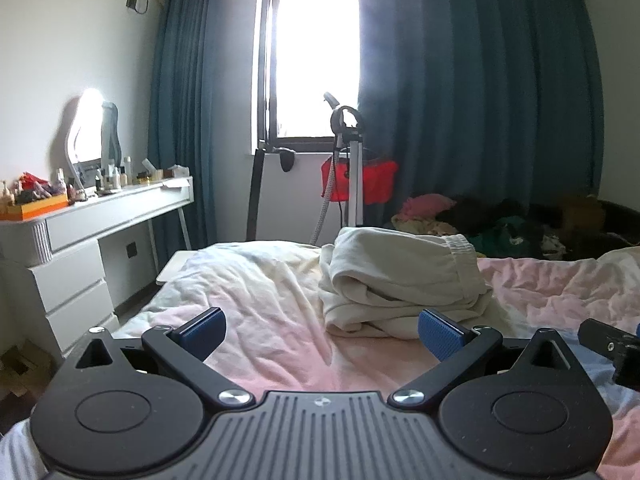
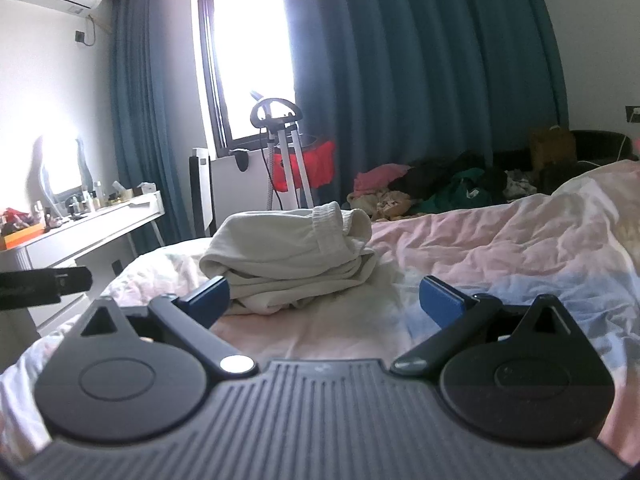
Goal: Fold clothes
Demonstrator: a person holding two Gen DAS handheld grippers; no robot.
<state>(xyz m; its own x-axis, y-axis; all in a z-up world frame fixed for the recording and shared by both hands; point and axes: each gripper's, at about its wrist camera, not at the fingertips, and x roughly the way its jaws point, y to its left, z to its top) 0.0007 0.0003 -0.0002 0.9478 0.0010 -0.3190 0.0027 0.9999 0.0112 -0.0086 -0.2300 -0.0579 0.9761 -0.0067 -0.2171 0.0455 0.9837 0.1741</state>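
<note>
A folded cream garment lies on a pink-and-white bed cover, long axis running left to right, elastic waistband toward the right. The left gripper and right gripper hover low before it, level, fingers spread wide and empty.

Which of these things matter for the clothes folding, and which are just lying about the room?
For the job:
- cream garment, folded on the bed
- left gripper, open
- right gripper, open

Just lying about:
- clothes heap
- garment steamer
- dressing table
</note>
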